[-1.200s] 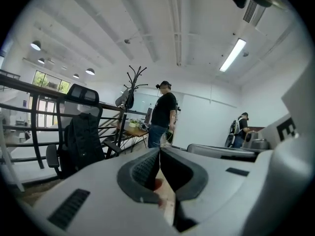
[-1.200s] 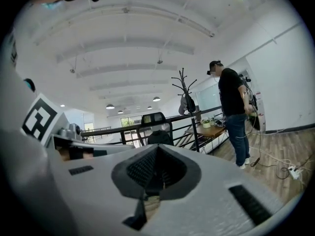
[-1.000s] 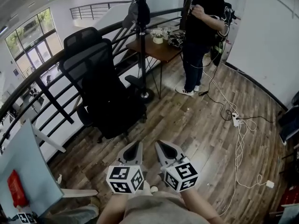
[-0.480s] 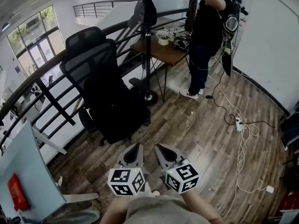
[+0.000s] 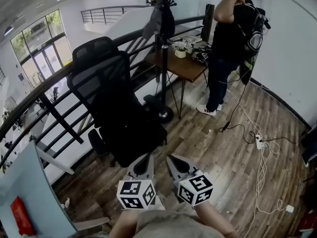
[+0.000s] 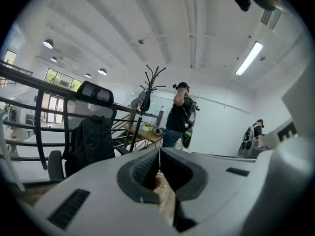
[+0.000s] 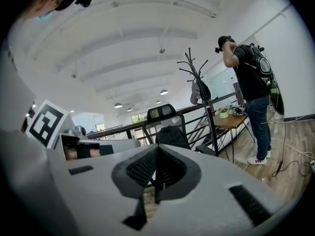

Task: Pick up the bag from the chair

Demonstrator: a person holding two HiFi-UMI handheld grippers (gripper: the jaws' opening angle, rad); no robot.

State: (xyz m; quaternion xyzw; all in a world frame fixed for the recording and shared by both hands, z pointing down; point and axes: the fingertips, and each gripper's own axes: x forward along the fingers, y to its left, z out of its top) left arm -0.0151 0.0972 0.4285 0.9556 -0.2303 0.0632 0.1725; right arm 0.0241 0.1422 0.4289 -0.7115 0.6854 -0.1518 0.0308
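Since both tongs are pinched fully shut with nothing in them, you haven't really started the pickup yet. Your left gripper and right gripper sit side by side low in the head view, pointing at the black mesh office chair but not touching it.

The soft black backpack-style bag is on the seat, upright and leaning against the backrest. So nothing's done so far. What's left is closing the gap, opening at least one pair of jaws, getting a hold on the bag (I can't make out a top handle or strap from here) and lifting it clear of the seat.

Room-wise, the wood plank floor between you and the chair looks open, so going straight in seems fine. Things to mind:

- the black metal railing runs just behind the chair, so don't overshoot
- the black coat stand and the brown wooden table are just past the chair on the right
- a person in dark clothes stands beside the table
- loose white cables trail over the floor well off to your right
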